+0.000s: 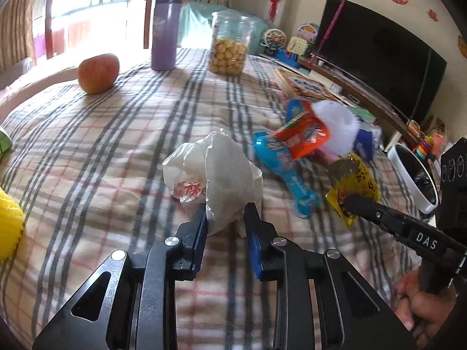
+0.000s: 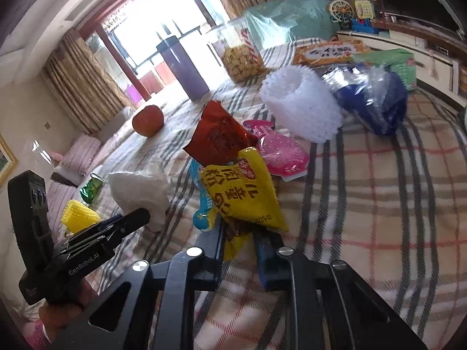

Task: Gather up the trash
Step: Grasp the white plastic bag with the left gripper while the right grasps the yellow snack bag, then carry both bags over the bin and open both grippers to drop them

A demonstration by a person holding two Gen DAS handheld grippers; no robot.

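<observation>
My left claw (image 1: 224, 214) grips the white plastic bag (image 1: 214, 172), jaws narrow around its lower end. My right claw (image 2: 238, 237) holds the yellow snack wrapper (image 2: 243, 192); white trash bin (image 1: 408, 175) at 3 o'clock in left view.

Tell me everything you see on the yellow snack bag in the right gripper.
The yellow snack bag is a crinkled glossy plastic wrapper with red and dark printed characters, its torn lower end showing a silvery lining. The right gripper pinches that end between its fingers, and the bag stands tilted above the plaid cloth, hiding part of a blue wrapper.
</observation>
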